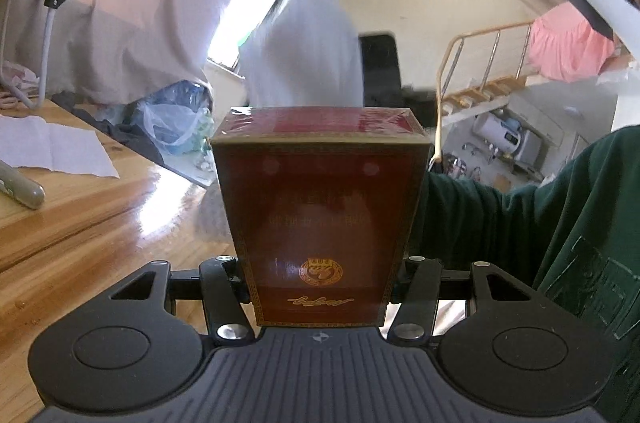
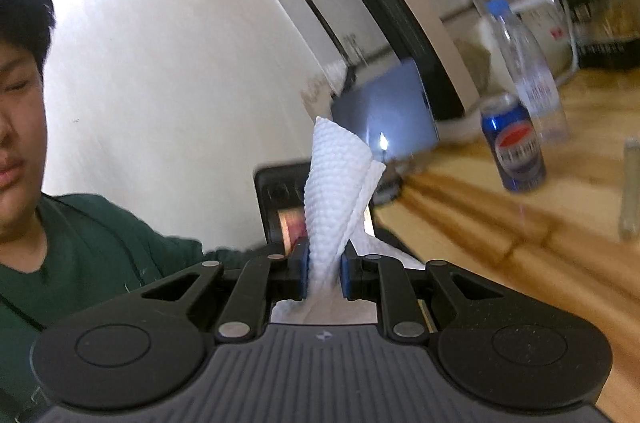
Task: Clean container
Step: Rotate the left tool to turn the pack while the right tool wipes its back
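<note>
My left gripper (image 1: pixel 320 275) is shut on a dark red box with gold trim and a gold crest (image 1: pixel 318 207), held upright above the wooden table. A blurred white paper towel (image 1: pixel 304 59) moves just behind the box's top. In the right wrist view my right gripper (image 2: pixel 323 275) is shut on that white embossed paper towel (image 2: pixel 338 183), which sticks up twisted between the blue pads (image 2: pixel 304 273). The box's top (image 2: pixel 294 225) shows just behind the towel.
The wooden table (image 2: pixel 520 223) carries a blue soda can (image 2: pixel 514 147), a clear water bottle (image 2: pixel 524 71) and a grey upright object (image 2: pixel 631 187). A white paper sheet (image 1: pixel 52 147) and a grey handle (image 1: pixel 22 189) lie at left. The person in green (image 1: pixel 560 223) is close.
</note>
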